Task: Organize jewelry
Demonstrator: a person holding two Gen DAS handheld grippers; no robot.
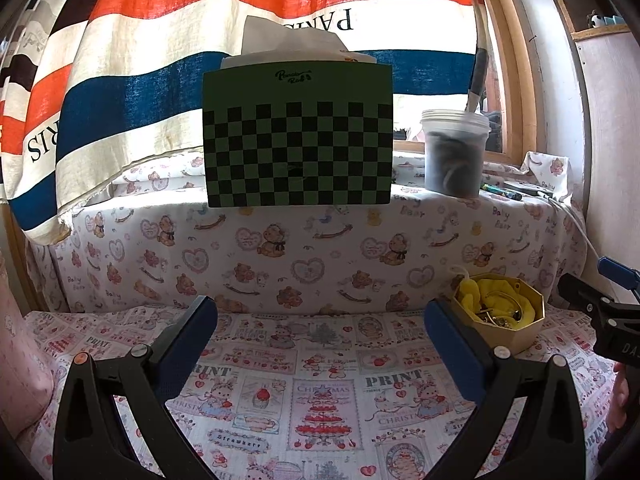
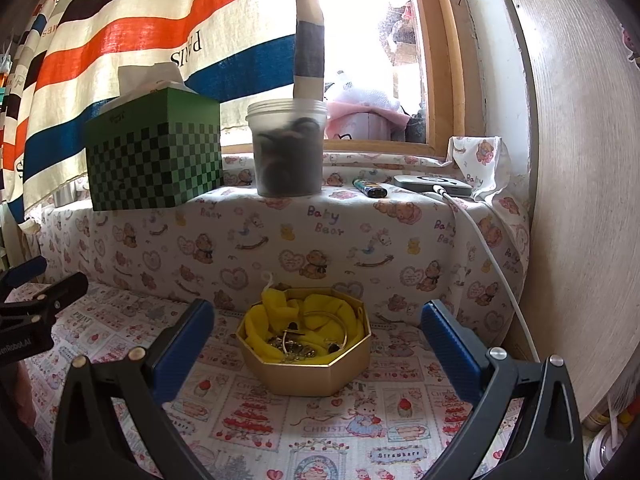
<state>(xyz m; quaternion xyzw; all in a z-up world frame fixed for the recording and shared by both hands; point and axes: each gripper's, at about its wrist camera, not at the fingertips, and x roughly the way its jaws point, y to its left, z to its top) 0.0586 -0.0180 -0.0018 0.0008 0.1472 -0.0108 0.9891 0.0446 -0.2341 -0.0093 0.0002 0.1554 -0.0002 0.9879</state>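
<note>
A gold octagonal box (image 2: 316, 372) lined with yellow cloth (image 2: 264, 324) sits on the patterned table. It holds a gold bangle (image 2: 338, 320) and a heap of small jewelry (image 2: 296, 350). My right gripper (image 2: 316, 332) is open, its fingers either side of the box and a little short of it. The box shows at the right of the left wrist view (image 1: 516, 332). My left gripper (image 1: 320, 332) is open and empty over bare cloth, left of the box. The right gripper's tip shows at that view's right edge (image 1: 600, 300).
A raised ledge runs behind the table. On it stand a green checkered tissue box (image 1: 298, 136), a clear plastic jar with dark contents (image 2: 288, 148), a lighter (image 2: 370, 188) and a device with a white cable (image 2: 434, 186). A striped cloth hangs behind; a wooden panel (image 2: 580, 200) stands at the right.
</note>
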